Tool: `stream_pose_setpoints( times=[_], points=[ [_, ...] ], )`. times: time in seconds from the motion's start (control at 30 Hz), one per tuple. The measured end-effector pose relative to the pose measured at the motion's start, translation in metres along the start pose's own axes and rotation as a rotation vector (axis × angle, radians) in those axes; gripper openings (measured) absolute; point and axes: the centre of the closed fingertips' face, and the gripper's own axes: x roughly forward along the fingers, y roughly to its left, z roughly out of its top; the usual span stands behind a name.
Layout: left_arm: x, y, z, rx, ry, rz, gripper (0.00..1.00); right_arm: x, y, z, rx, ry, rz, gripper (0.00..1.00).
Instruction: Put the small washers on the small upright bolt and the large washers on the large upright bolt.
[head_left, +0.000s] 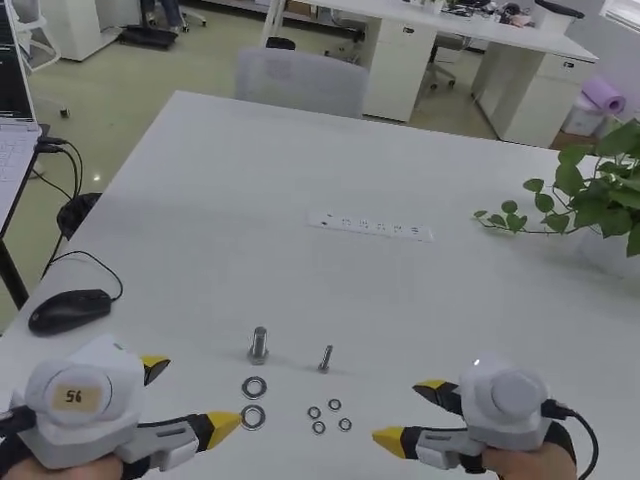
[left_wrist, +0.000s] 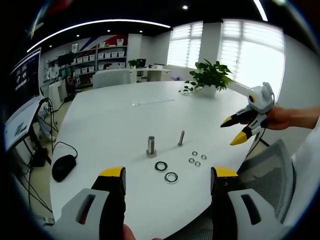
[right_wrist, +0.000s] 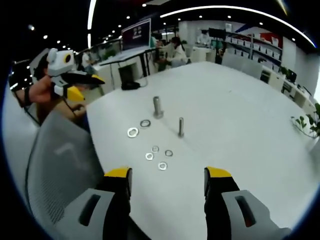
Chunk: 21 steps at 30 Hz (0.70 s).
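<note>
The large upright bolt (head_left: 258, 344) stands on the white table (head_left: 300, 200), with the small upright bolt (head_left: 325, 359) to its right. Two large washers (head_left: 253, 401) lie flat in front of the large bolt. Several small washers (head_left: 329, 417) lie in front of the small bolt. My left gripper (head_left: 190, 400) is open at the near left edge, with nothing between its fingers. My right gripper (head_left: 412, 412) is open at the near right, also holding nothing. Bolts and large washers (left_wrist: 166, 171) show ahead in the left gripper view, and the small washers (right_wrist: 156, 156) in the right gripper view.
A black mouse (head_left: 68, 309) with its cable lies at the table's left edge. A white power strip (head_left: 372, 226) lies mid-table, and a green plant (head_left: 590, 200) stands at the right. A grey chair (head_left: 300, 80) stands at the far side.
</note>
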Motion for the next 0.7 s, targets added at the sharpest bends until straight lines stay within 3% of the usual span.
stream_pose_setpoints(
  times=[0.2,0.37,0.57,0.7],
  points=[
    [-0.002,-0.002,0.0,-0.01,-0.004,0.003,0.68,0.025,-0.002,0.003,-0.046,0.067,0.038,0.42],
    [-0.005,-0.001,0.0,-0.029,-0.009,0.01,0.67,0.051,0.0,0.002,-0.105,0.146,0.079,0.36],
    [-0.01,0.006,0.0,-0.056,-0.017,0.032,0.66,0.075,-0.002,0.003,-0.091,0.182,0.109,0.29],
    [-0.013,0.01,0.0,-0.066,-0.018,0.04,0.65,0.086,0.001,0.0,-0.125,0.214,0.134,0.27]
  ],
)
